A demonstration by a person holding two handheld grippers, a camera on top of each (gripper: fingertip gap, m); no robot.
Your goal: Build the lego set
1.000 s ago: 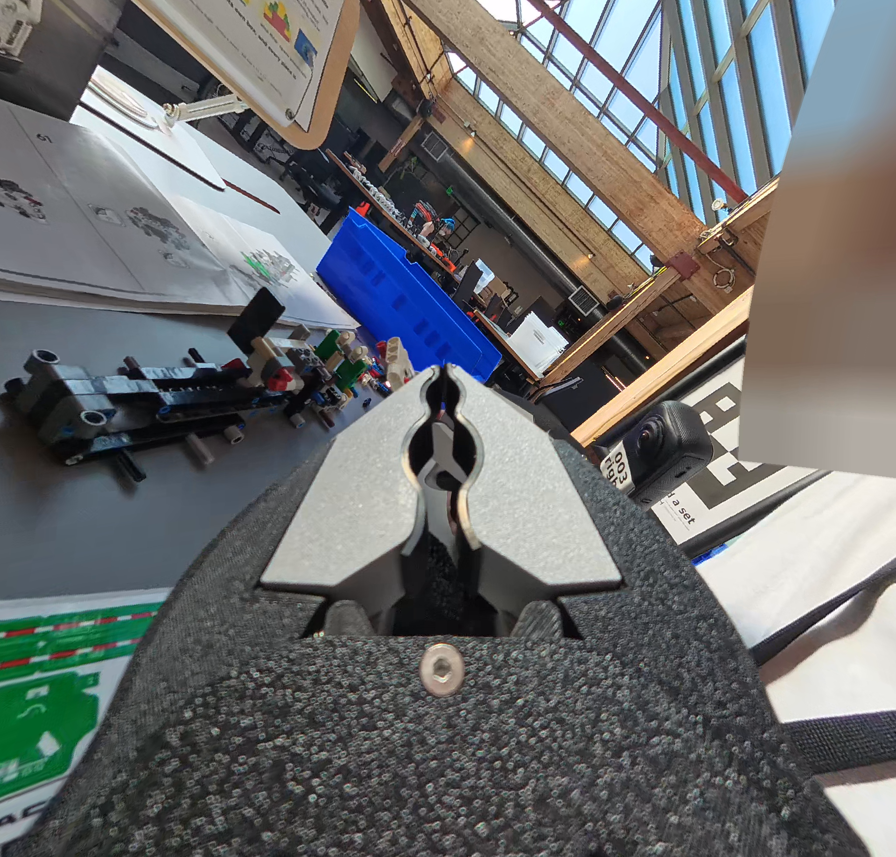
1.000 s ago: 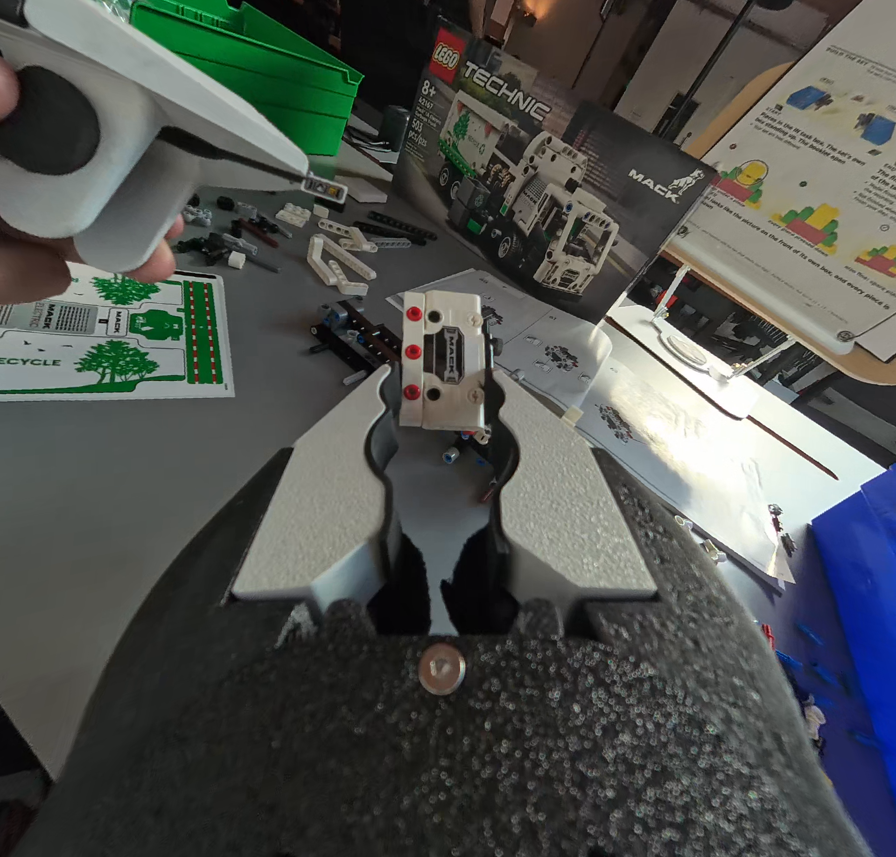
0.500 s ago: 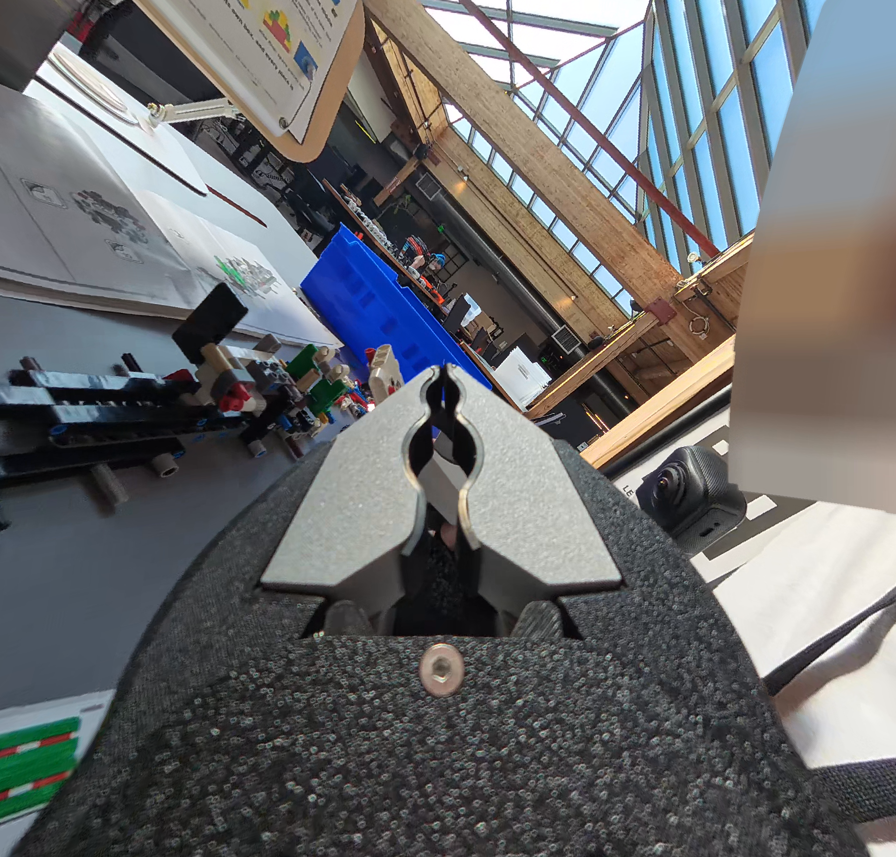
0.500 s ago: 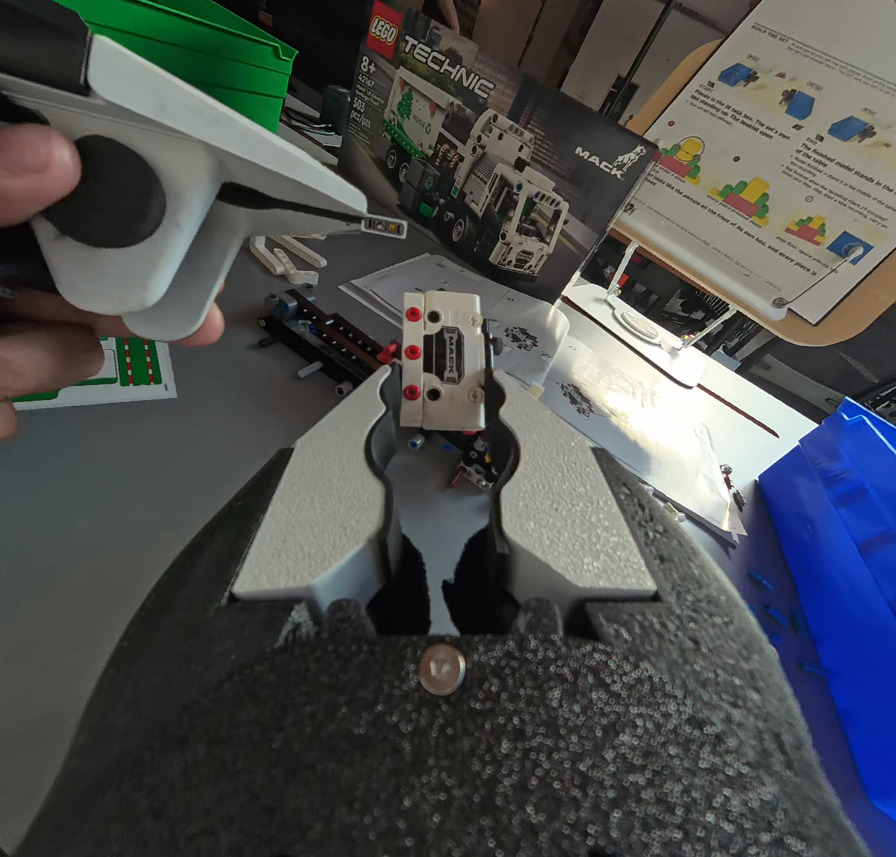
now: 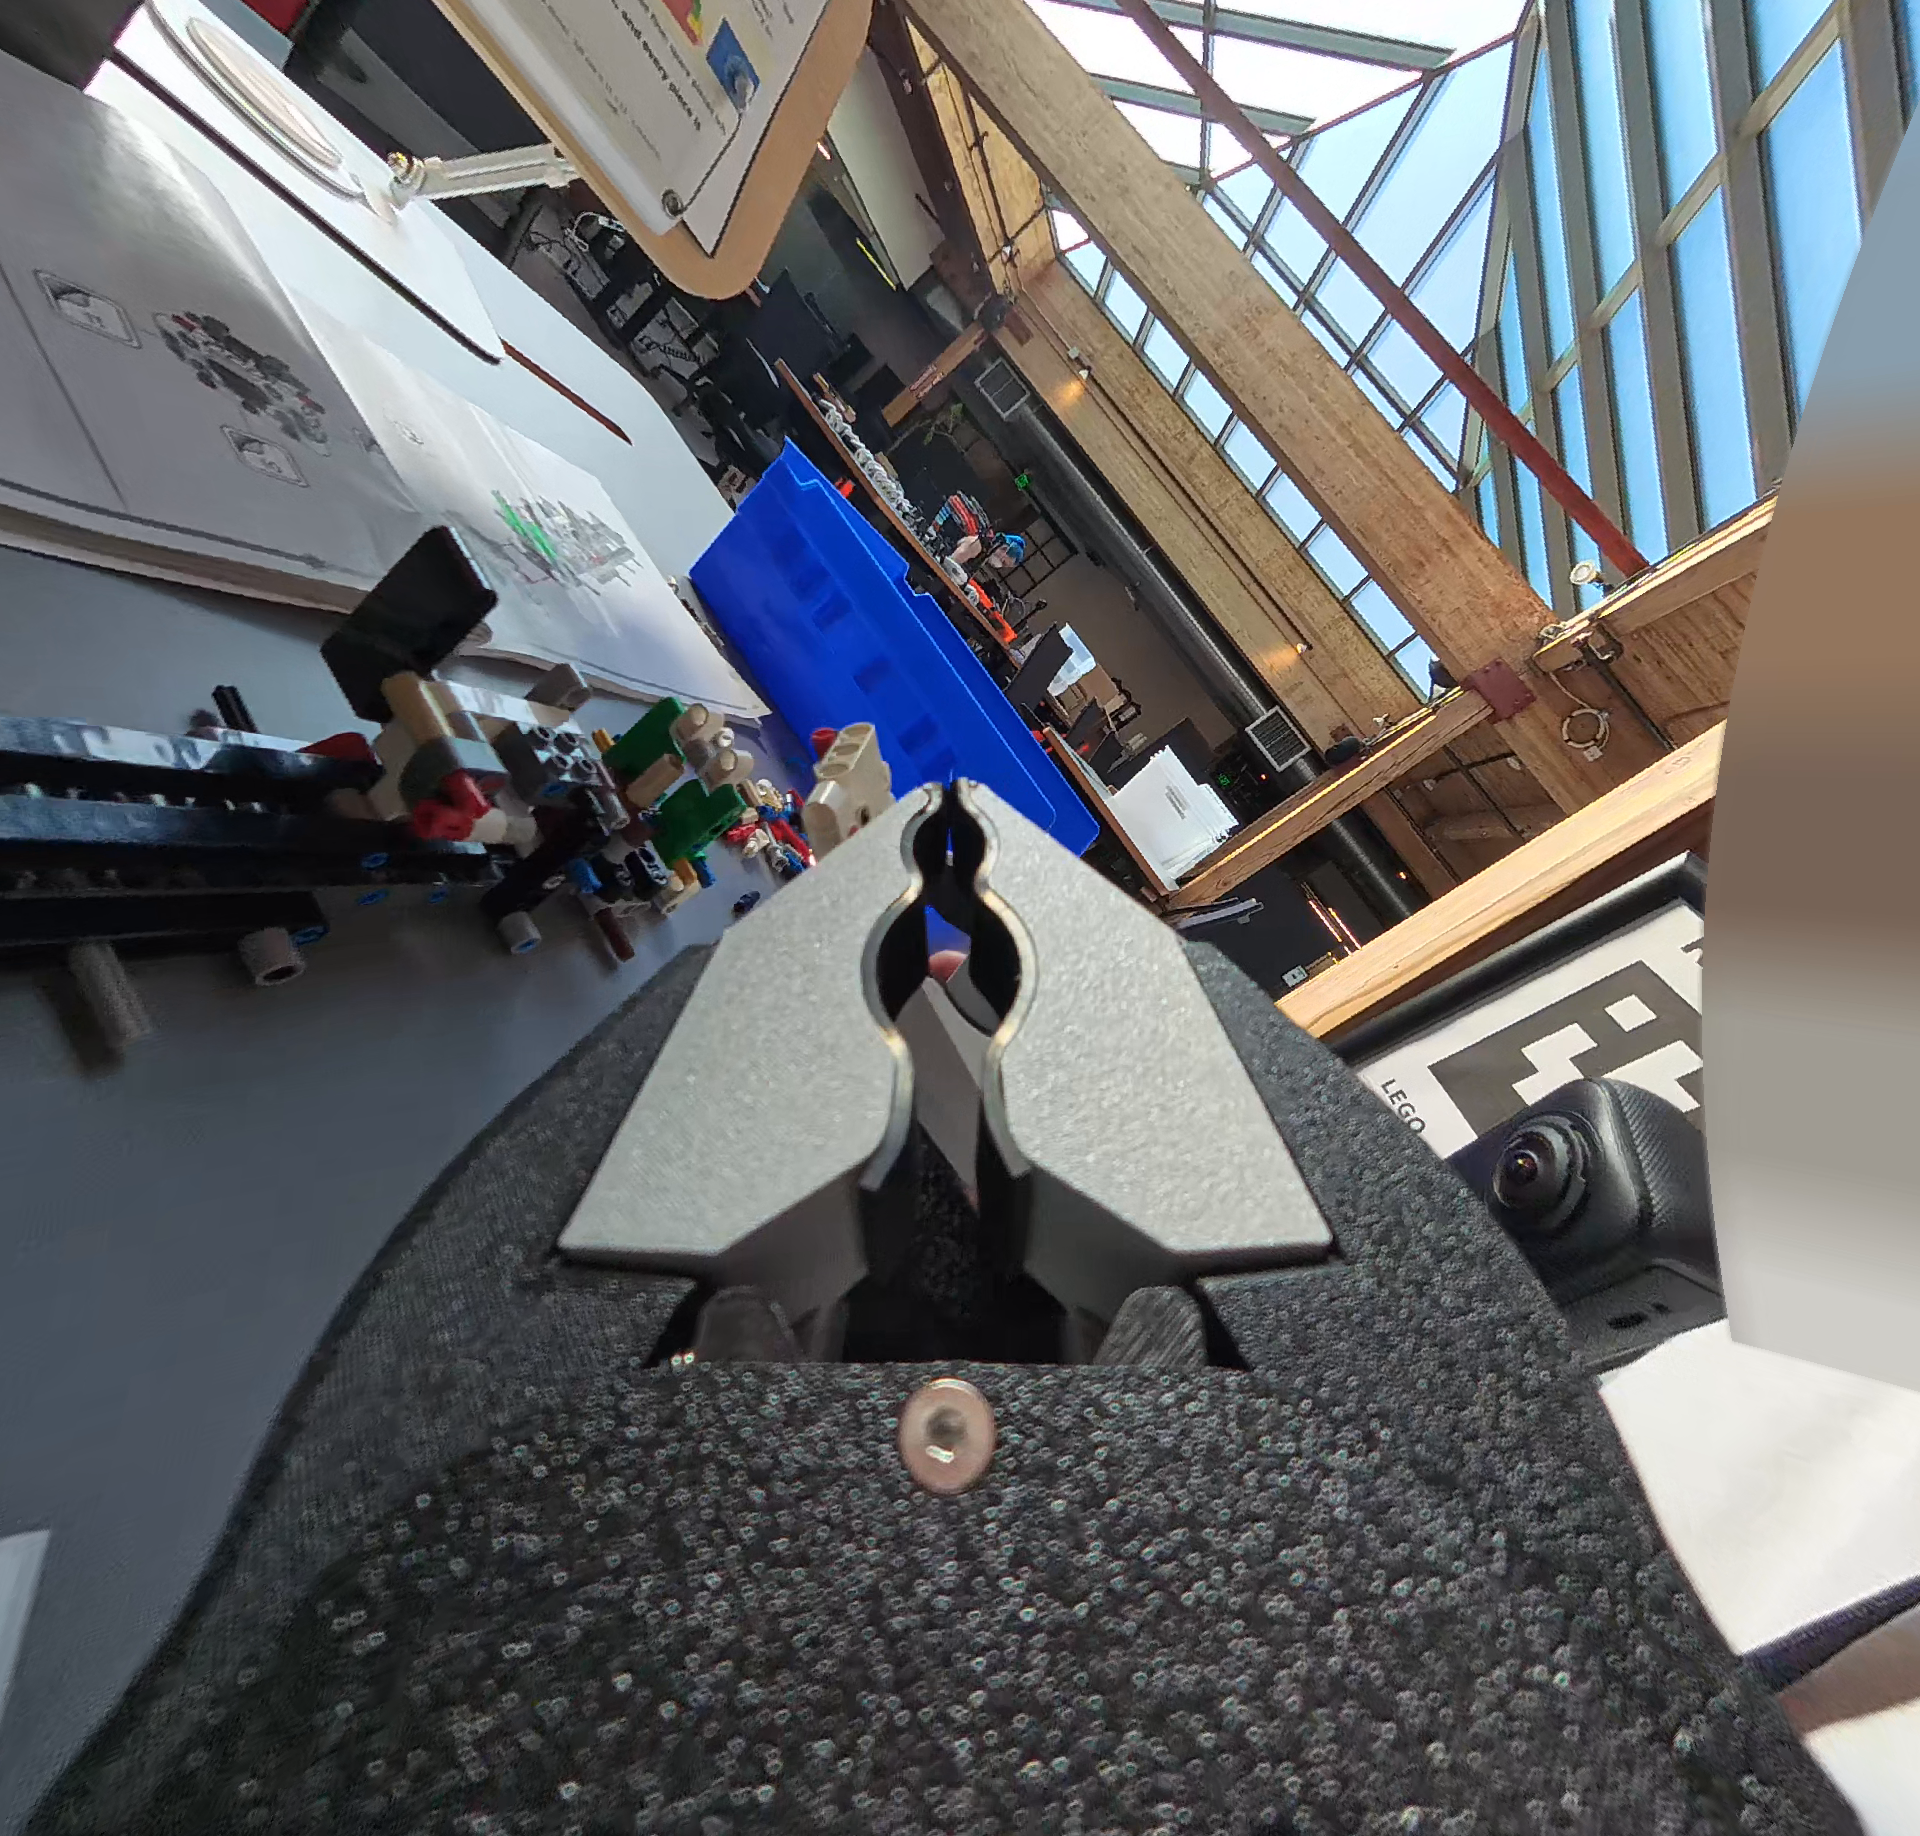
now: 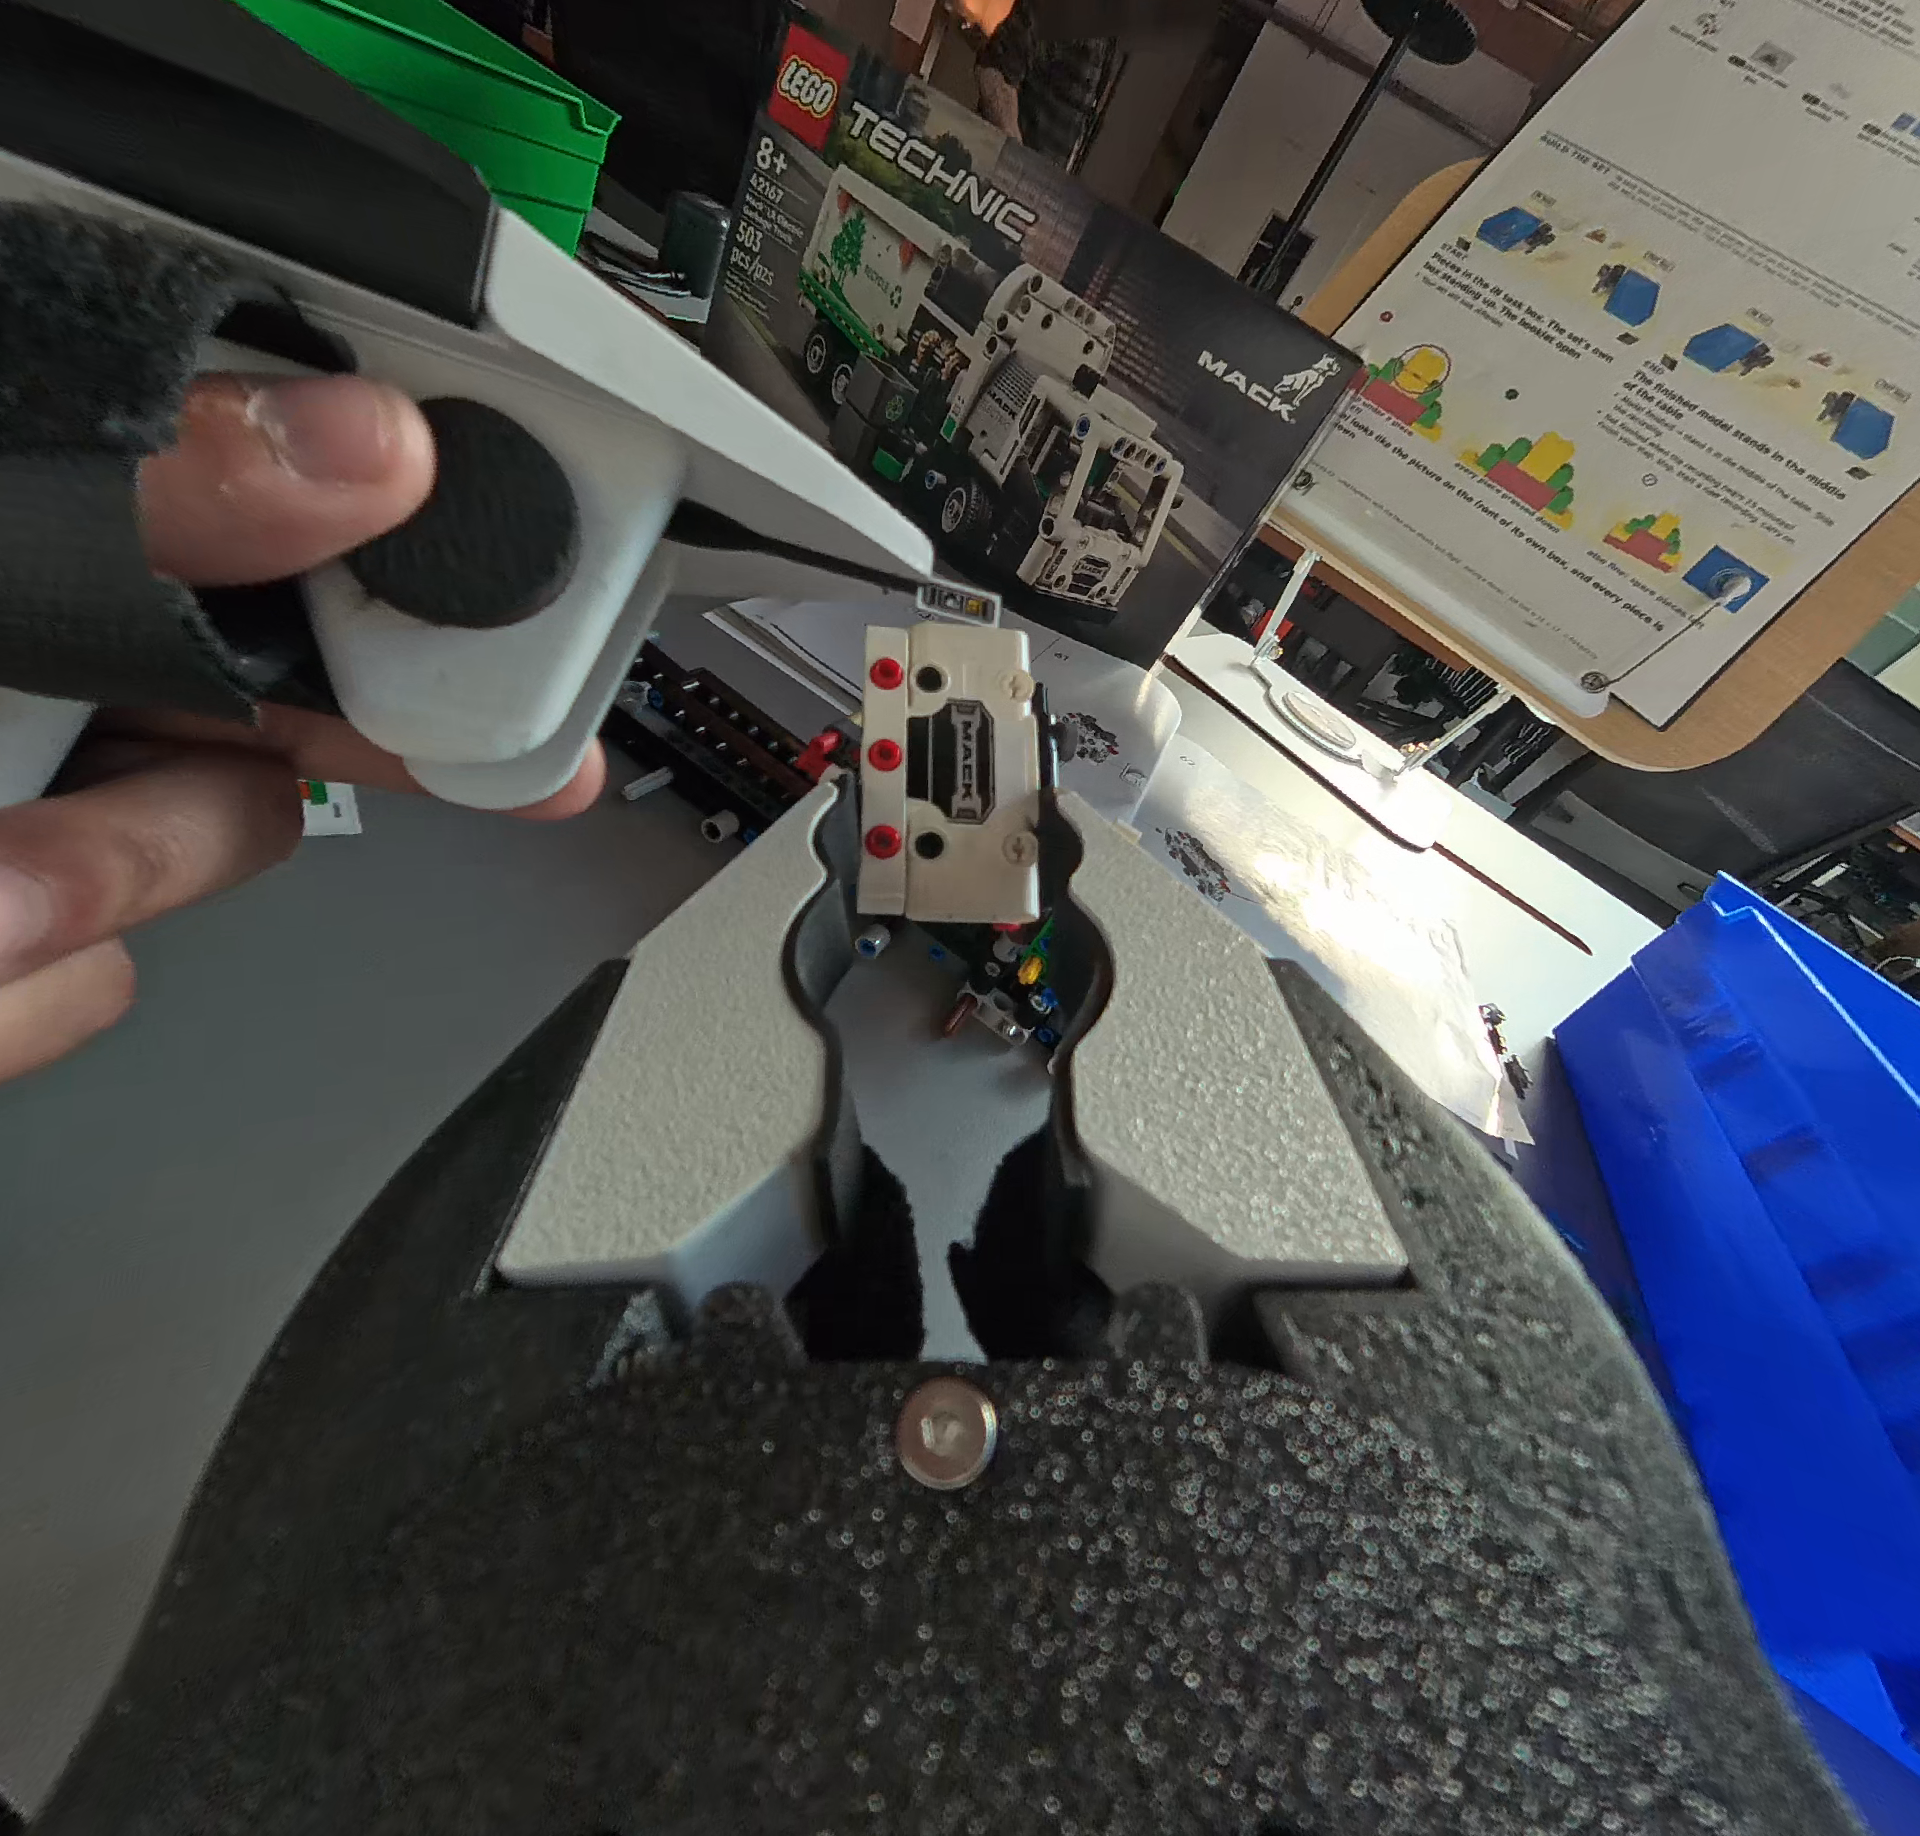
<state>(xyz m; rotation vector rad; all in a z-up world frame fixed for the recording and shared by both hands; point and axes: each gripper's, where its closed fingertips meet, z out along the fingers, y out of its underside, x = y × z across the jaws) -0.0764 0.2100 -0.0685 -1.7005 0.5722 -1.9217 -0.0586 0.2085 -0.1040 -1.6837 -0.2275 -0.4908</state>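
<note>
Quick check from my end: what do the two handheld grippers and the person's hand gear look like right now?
Each gripper, left gripper and right gripper, has grey, textured, wedge-shaped fingers with scalloped inner edges, on a speckled black body with one silver screw. From outside, the left has a white shell with a round black pad. The hand wears a black fingerless glove.

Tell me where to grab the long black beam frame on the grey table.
Probably from above, pinching the black beam frame across its long rails near mid-length. It lies flat on the grey table, and pins jut from its near side, blocking a sideways approach.

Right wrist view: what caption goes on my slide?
Right gripper clamps a white brick assembly; left gripper pinches a tiny sticker above it.
</note>
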